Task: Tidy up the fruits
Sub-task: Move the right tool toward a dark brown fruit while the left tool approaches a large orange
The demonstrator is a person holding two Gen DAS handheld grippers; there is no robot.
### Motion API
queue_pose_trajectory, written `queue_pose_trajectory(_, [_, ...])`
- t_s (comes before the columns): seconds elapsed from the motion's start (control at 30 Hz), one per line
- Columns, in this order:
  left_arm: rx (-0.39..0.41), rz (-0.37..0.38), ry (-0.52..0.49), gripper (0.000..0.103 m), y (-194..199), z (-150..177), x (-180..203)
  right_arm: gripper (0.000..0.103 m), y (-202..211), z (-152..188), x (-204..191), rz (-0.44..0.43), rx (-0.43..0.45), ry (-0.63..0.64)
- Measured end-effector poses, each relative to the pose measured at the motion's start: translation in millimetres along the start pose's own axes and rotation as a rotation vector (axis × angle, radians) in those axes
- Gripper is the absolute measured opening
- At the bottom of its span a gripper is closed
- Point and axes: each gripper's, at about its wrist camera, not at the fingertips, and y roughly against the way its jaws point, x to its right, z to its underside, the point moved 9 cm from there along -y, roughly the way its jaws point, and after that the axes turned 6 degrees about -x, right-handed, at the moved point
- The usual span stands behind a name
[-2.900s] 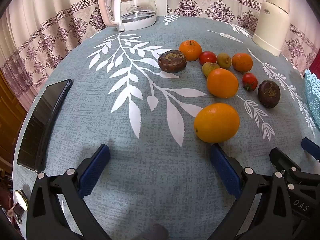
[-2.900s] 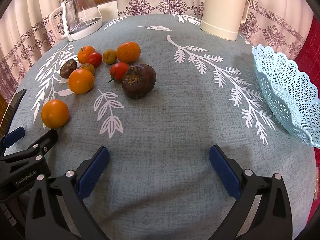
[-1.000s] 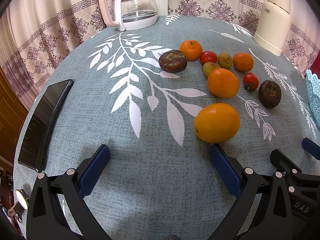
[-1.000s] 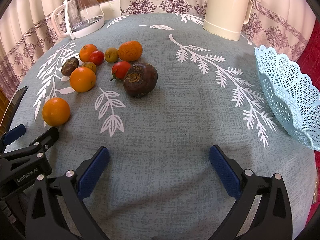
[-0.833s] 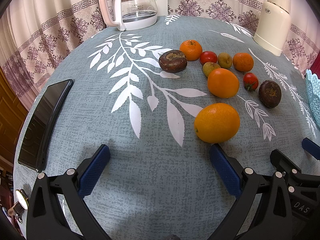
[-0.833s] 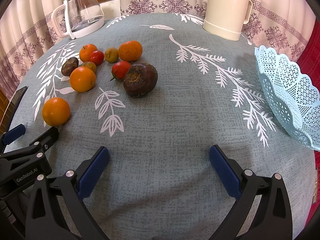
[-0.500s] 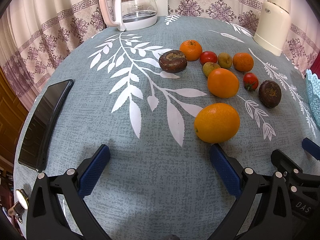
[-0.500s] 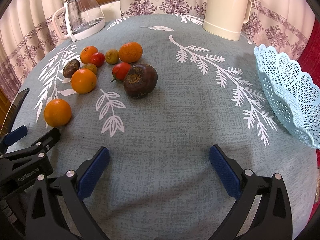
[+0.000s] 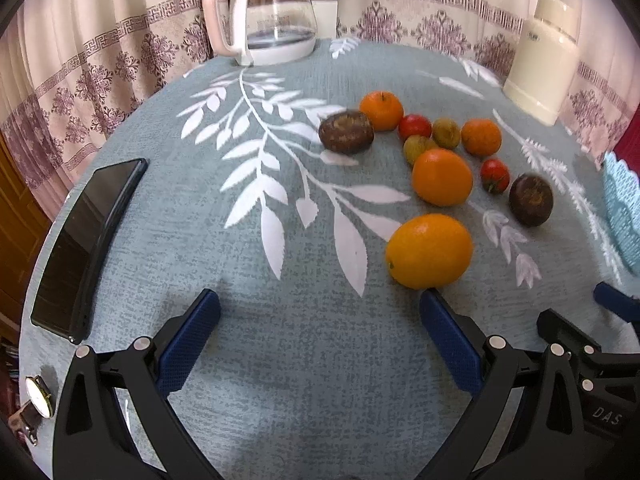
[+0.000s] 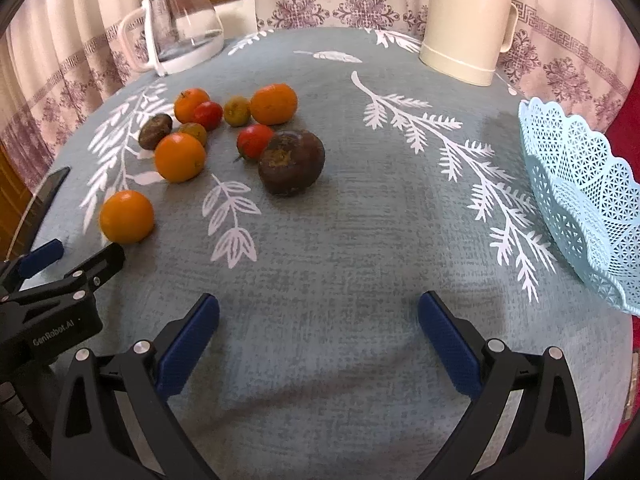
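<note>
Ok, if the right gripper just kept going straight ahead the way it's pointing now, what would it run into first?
Probably the big dark purple fruit. The right gripper is open, with only bare tablecloth between its fingers and that fruit, which sits slightly left of centre. Depth is hard to judge here, so it might just slip past on the right.
</note>
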Motion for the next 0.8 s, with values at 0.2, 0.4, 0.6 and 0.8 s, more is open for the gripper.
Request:
queue_pose_trajectory(0.2, [0.144, 0.054, 0.002, 0.101, 29.7, -10.3, 2.0, 0.098, 21.1, -16.2, -0.7, 0.016, 0.121, 0.017])
queue_pose_trajectory(0.4, [0.289, 0.048, 0.057, 0.101, 62.3, -29.4, -9.4, 0.098, 46.6, -42.1, -1.6, 0.016, 0.262, 0.052])
queue_pose_trajectory(0.6, [0.323, 0.042, 0.088, 0.101, 71.1, -31.5, -10.4, 0.098, 33.5, -61.9, -2.4, -0.030, 0.245, 0.073])
queue_pose_trajectory(0.8, [0.326, -0.027, 0.134, 0.101, 61.2, -25.4, -18.2, 0.098, 20.3, -68.7, -4.0, -0.064, 0.258, 0.067])
